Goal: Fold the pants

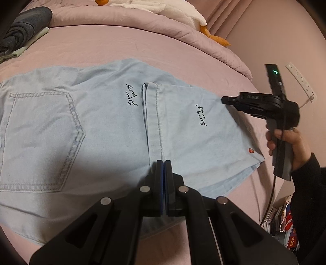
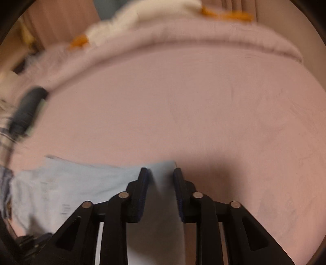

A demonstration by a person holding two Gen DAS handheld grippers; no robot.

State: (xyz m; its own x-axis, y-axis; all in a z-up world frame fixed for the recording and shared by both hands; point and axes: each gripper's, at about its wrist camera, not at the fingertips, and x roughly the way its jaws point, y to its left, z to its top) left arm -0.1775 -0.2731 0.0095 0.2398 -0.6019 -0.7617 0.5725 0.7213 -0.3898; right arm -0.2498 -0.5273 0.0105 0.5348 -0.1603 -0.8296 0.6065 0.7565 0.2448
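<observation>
Light blue denim pants point(image 1: 101, 122) lie flat on the pink bed sheet point(image 1: 101, 51), back pocket to the left, with one leg end folded over on the right side. My left gripper point(image 1: 164, 163) is shut, its tips resting at the near end of the folded leg's hem, and no cloth shows between the pads. My right gripper point(image 1: 223, 100), held by a hand point(image 1: 289, 142), hovers at the far right edge of the fold. In the blurred right wrist view, the right gripper point(image 2: 160, 171) stands open with a corner of the pants point(image 2: 81, 183) lying between its fingers, untouched by the pads.
A rolled pink duvet point(image 1: 142, 22) runs along the back of the bed with a white plush toy point(image 1: 183, 14) on it. Folded grey clothes point(image 1: 24, 26) sit at the back left. A power strip point(image 1: 301, 81) hangs on the right wall above clutter point(image 1: 285, 220) on the floor.
</observation>
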